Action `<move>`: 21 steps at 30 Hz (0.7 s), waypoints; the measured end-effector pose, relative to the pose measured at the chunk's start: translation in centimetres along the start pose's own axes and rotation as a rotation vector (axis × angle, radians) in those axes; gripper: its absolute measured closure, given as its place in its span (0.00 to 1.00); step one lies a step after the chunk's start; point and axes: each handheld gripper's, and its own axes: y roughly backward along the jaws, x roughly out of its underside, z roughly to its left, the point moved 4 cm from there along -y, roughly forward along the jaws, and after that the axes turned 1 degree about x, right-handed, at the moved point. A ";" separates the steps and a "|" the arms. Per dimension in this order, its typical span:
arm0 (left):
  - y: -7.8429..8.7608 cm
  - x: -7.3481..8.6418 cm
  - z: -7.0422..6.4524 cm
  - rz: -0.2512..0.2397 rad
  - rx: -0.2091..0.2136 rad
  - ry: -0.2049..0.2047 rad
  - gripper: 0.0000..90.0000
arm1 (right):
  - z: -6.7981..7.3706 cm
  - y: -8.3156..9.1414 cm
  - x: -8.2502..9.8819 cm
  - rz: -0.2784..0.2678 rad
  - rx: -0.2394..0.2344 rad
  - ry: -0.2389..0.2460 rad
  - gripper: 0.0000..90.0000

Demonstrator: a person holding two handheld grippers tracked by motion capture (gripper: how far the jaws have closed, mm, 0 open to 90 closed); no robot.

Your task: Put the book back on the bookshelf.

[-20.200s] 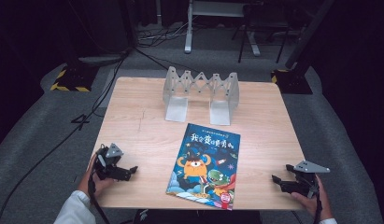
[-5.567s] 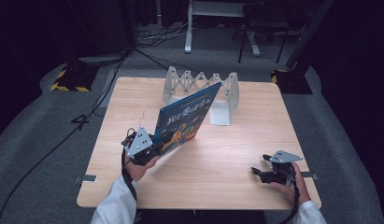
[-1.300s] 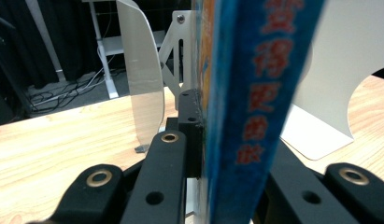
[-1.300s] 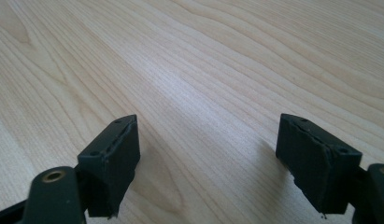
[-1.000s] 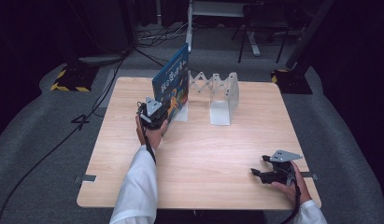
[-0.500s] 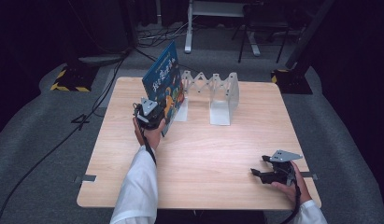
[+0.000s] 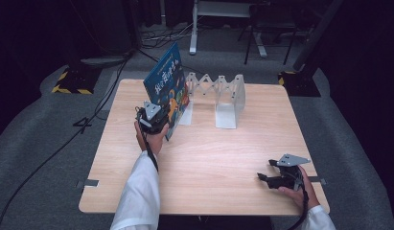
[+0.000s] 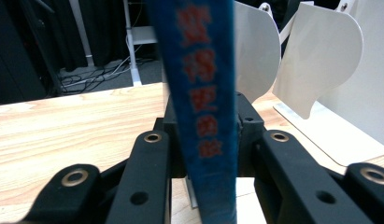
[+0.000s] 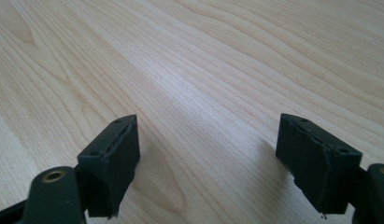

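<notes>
A blue picture book (image 7: 167, 86) stands on edge at the left end of the white zigzag book rack (image 7: 223, 93), leaning to the left. My left gripper (image 7: 158, 120) is at its near lower corner. In the left gripper view the book's spine (image 8: 203, 116) runs up between the jaws of my left gripper (image 8: 206, 112). They have just been opening, and the pads look just off the spine. The rack's white dividers (image 8: 316, 65) rise behind the book. My right gripper (image 7: 264, 178) rests open near the table's front right corner, with bare wood between its jaws (image 9: 208, 154).
The wooden table (image 7: 209, 158) has free room across its middle and front. A white sleeve reaches up from the front edge to the left gripper. Dark floor with cables, stands and yellow-black weighted bases surrounds the table.
The book has tipped from nearly upright to leaning left and has sunk a little toward the table. Both hands have stayed where they were.
</notes>
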 end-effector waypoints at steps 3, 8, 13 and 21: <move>0.6 -0.2 0.2 -0.011 -0.001 0.005 0.78 | 0.0 0.0 0.0 -0.001 0.000 -0.001 0.24; 1.3 -0.1 0.6 -0.017 0.011 0.011 0.75 | 0.0 0.0 0.0 -0.001 0.000 -0.001 0.25; 1.6 0.0 0.5 -0.004 0.001 -0.015 0.74 | 0.0 0.0 0.0 -0.002 0.000 0.000 0.24; 2.0 0.3 0.5 0.014 0.024 -0.040 0.76 | 0.0 0.0 0.0 0.000 0.001 0.000 0.24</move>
